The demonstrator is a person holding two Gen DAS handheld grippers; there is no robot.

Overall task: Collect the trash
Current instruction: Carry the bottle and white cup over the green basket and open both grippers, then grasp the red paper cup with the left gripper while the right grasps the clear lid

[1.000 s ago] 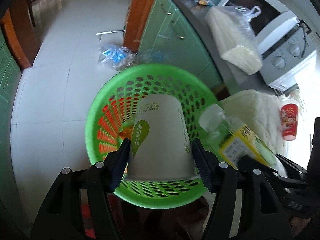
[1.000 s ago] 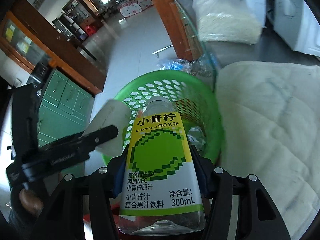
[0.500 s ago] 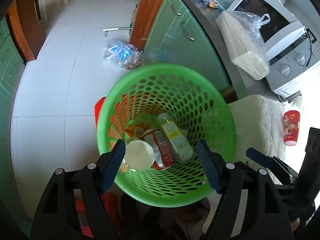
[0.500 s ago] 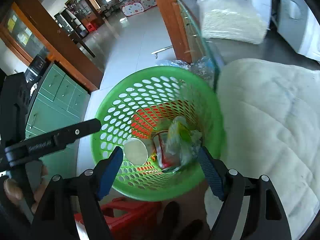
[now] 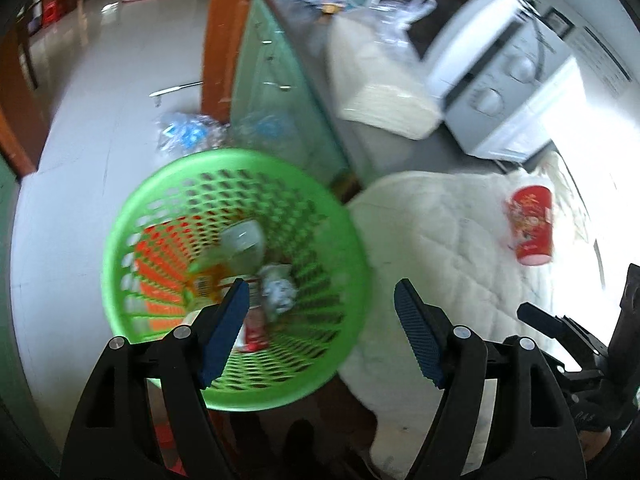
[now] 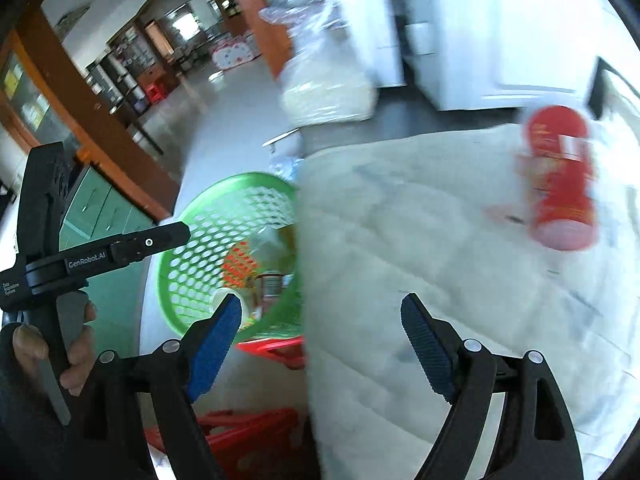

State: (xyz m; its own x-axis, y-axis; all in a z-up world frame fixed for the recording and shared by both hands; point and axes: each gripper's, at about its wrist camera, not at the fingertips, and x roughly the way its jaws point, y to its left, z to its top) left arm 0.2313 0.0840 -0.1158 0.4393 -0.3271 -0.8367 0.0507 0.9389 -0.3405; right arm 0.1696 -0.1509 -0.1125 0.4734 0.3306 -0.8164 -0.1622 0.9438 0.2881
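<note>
Both jaw pairs stand spread and empty: left gripper [image 5: 320, 308] above the green basket [image 5: 160, 184], which sits beside the padded table [image 5: 440, 240] to catch drops; right gripper [image 6: 322, 328] faces the remaining red cup [image 6: 560, 176], upright on the padding

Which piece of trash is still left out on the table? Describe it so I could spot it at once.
Find the white quilted cloth covering the table beside the green basket. On the cloth's far side, near the bright window, stands a red paper cup with pale printing. It is the only red thing on the cloth; the other trash lies inside the basket.
</note>
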